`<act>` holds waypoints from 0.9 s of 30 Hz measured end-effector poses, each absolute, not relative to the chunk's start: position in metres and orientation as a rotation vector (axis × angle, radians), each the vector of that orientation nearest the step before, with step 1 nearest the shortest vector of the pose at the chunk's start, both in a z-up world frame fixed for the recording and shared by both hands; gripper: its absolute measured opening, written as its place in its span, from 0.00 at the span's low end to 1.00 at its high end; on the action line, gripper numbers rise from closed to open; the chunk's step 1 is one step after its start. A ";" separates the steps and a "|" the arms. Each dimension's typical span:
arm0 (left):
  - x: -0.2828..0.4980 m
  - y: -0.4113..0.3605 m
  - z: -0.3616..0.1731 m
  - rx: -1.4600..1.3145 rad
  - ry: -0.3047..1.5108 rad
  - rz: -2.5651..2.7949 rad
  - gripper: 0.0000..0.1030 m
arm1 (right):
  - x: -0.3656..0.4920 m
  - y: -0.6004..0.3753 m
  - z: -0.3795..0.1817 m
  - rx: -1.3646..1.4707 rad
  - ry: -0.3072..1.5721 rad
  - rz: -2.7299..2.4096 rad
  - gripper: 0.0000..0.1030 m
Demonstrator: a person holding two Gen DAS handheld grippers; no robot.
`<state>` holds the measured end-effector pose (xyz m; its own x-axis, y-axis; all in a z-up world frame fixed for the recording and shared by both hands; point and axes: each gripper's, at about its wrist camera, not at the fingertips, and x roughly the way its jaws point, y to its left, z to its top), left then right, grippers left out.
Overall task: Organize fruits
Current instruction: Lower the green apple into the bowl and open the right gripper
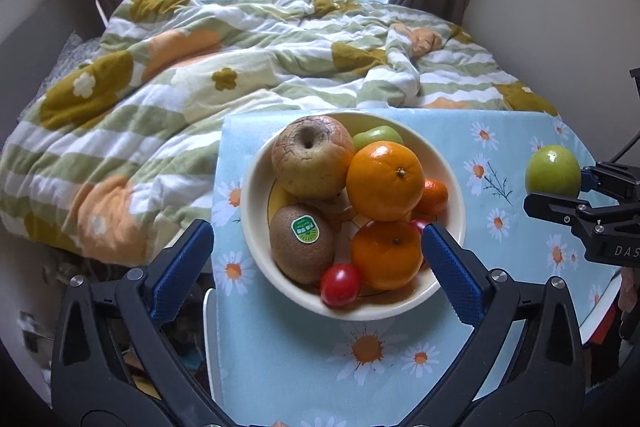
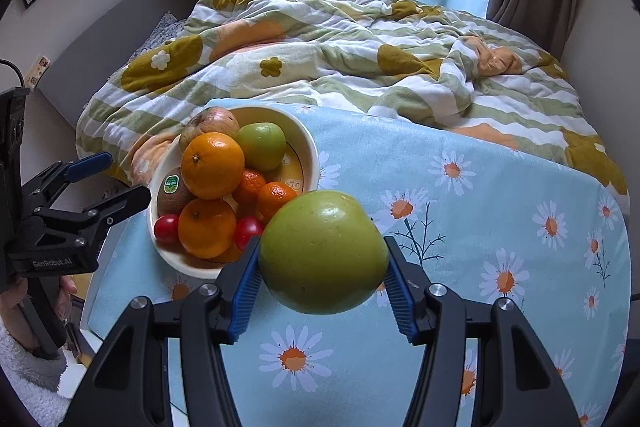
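Already most of the fruit sits heaped in the cream bowl (image 1: 256, 187) near the table's (image 2: 500, 187) left edge: a wrinkled apple (image 1: 308, 157), oranges, a kiwi (image 1: 302, 243), small tomatoes. The right gripper (image 2: 322, 277) pinches a green apple (image 2: 324, 253) between its jaws, above the flowered cloth just right of the bowl. The left gripper (image 1: 318, 267) hovers over the bowl, jaws spread wide and empty. What seems left is placing this apple.

"GenRobot.AI" stands on the left gripper (image 2: 120, 183), "DAS" on the right gripper (image 1: 588, 191), "SO" inside the bowl (image 2: 308, 143).
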<state>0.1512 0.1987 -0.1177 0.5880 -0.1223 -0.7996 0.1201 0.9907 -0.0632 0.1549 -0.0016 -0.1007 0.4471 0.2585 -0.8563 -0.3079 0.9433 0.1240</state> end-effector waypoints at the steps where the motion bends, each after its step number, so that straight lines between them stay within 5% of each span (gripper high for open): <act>1: 0.149 0.199 -0.117 -0.003 0.936 -0.133 1.00 | 0.156 0.000 -0.100 -0.058 1.049 0.359 0.51; 27: 0.102 0.201 -0.139 -0.076 1.006 0.031 1.00 | 0.176 0.061 -0.148 -0.275 0.995 0.658 0.52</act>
